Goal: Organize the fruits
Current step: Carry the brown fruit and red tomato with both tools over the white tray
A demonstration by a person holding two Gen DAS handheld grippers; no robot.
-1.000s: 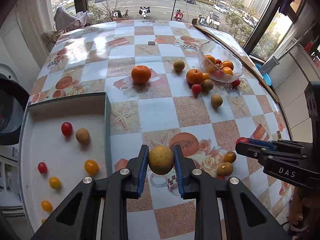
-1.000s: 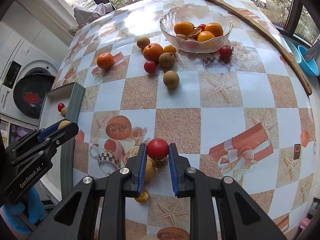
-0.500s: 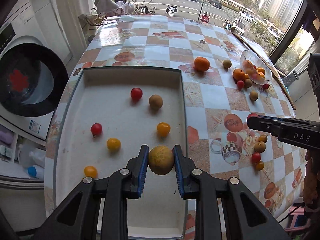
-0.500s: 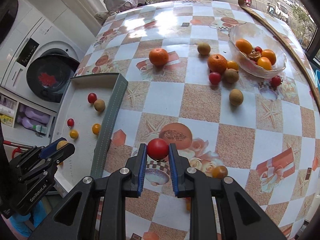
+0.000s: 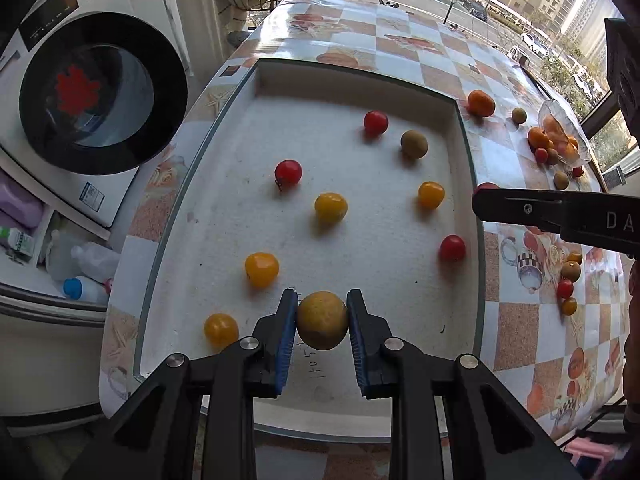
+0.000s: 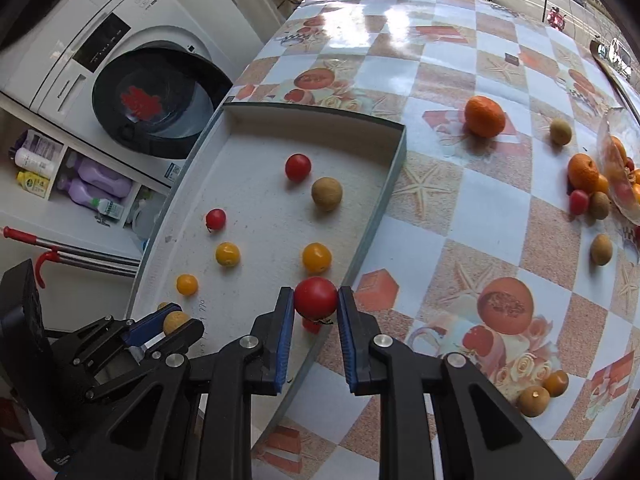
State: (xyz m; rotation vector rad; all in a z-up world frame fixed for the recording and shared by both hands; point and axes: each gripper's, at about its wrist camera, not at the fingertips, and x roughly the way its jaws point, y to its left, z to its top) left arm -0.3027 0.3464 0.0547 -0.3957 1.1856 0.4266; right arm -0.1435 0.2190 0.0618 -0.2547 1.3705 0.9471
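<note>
Carrying two fruits at once toward the white tray (image 5: pixel 466 184) at the table (image 6: pixel 472 216) edge. Left hand-held gripper (image 5: pixel 322 322) clamping a tan-yellow round fruit (image 5: pixel 322 320) between its blue pads, hanging over the tray's near end, toward six o'clock on the tray floor. Right hand-held gripper (image 6: pixel 314 304) pinching a red tomato (image 6: pixel 315 297), poised just over the tray's right wall (image 6: pixel 372 236), around four o'clock of the tray as that camera sees it. Both pointing steeply downward, probably so each fruit can be dropped straight onto a bare patch without bumping what is already lying there. Gripping across the widest part of each fruit, likely to stop a smooth ball from squirting out.

Left wrist view showing the whole tray floor: red tomatoes, yellow tomatoes and a brown fruit (image 5: pixel 414 144) scattered apart, plus a red tomato near the right wall (image 5: pixel 452 248) at three o'clock. Also catching the right tool from the side as a black bar, its load nearly hidden. Right wrist view revealing more of the table instead: a large orange (image 6: pixel 484 116), a glass bowl (image 6: pixel 612 148) at three o'clock with fruit heaped beside it, and loose fruit near five o'clock awaiting collection. Also showing the left tool at eight o'clock with its fruit peeking out.
</note>
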